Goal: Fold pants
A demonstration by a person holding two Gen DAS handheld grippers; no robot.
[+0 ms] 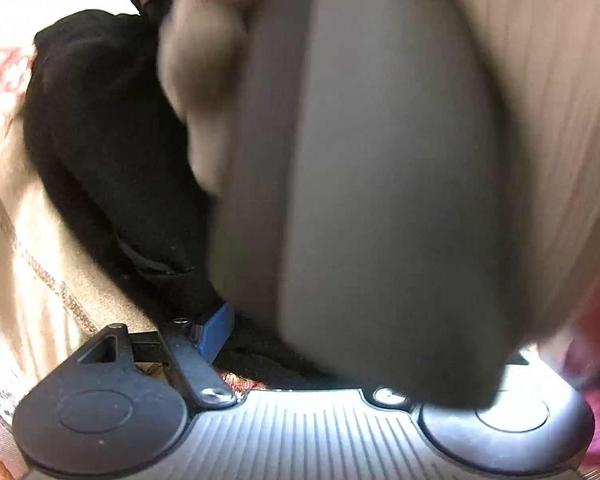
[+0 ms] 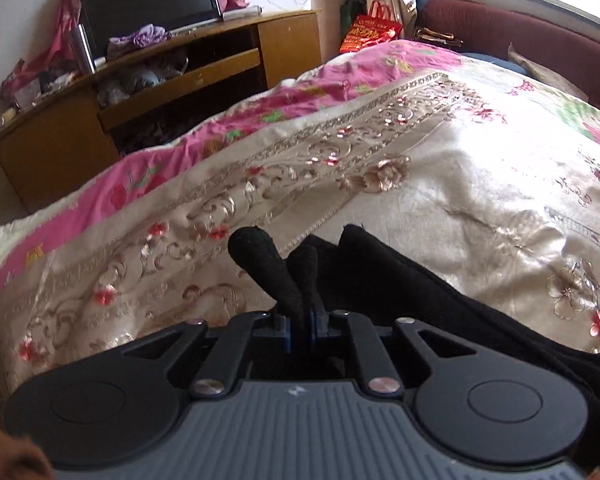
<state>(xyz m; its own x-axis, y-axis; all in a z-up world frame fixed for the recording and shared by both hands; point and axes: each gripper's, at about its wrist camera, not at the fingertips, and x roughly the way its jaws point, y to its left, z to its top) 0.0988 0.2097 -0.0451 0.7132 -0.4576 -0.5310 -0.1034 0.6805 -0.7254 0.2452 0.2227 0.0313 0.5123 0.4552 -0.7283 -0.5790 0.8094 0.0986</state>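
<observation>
The black pants (image 2: 412, 280) lie on the floral bedspread (image 2: 300, 168). My right gripper (image 2: 302, 334) is shut on a fold of the black pants, which sticks up from between its blue pads (image 2: 315, 330). In the left wrist view the pants (image 1: 112, 152) hang dark at the left, and cloth runs down to one blue pad (image 1: 216, 332). A large blurred grey shape (image 1: 380, 184) fills the middle and hides the other finger of my left gripper (image 1: 260, 344).
A wooden TV stand (image 2: 204, 76) with a dark screen (image 2: 148, 0) stands beyond the bed's far edge. A dark red headboard (image 2: 532, 32) and a red bag (image 2: 370, 30) are at the back right. Bedspread (image 1: 28, 280) shows at the left in the left wrist view.
</observation>
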